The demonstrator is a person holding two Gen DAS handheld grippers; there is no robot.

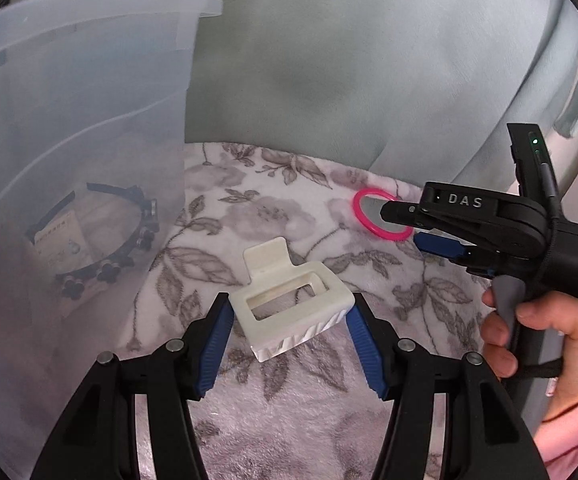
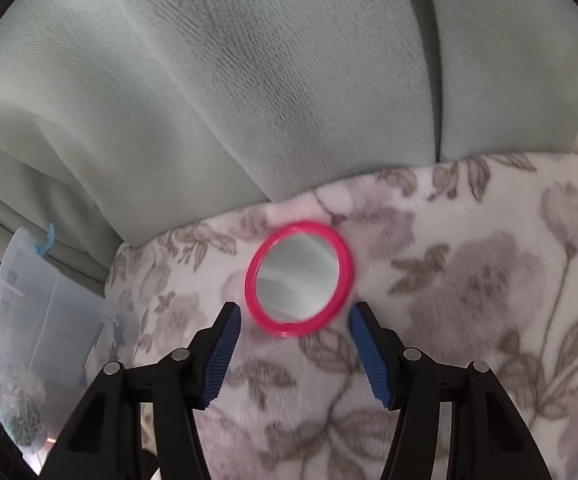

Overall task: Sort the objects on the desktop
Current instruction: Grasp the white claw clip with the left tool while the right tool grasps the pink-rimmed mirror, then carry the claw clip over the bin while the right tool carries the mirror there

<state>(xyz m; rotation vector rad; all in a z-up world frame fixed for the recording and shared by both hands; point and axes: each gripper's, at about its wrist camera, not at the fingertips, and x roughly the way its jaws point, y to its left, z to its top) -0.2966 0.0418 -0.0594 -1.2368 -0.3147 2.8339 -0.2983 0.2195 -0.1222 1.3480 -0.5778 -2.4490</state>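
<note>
1. A small round mirror (image 2: 299, 278) with a bright pink plastic rim lies flat at the centre of the right wrist view, its glass reflecting pale folds of fabric. In the left wrist view it sits at middle right, partly covered by the right gripper's black finger.
2. A cream plastic holder (image 1: 293, 306), box-shaped with a rectangular opening on top, ribbed sides and a flat tab at its back, sits at lower centre of the left wrist view.
3. The left gripper (image 1: 291, 344) stands released, its blue ribbed pads on either side of the holder; whether they touch it I cannot tell.
4. The right gripper (image 2: 295, 354) is also released, its pads flanking the near edge of the mirror without pressing it. A hand (image 1: 537, 344) grips its handle at lower right of the left view.
5. Both things rest on a fuzzy white blanket (image 2: 469, 280) printed with grey flowers and leaves.
6. Behind hangs a pale green curtain (image 2: 249, 80) in soft folds.
7. A translucent plastic bin (image 1: 81, 140) fills the left of the left view; a dark headband (image 1: 129, 240) with studded flowers shows through its wall.
</note>
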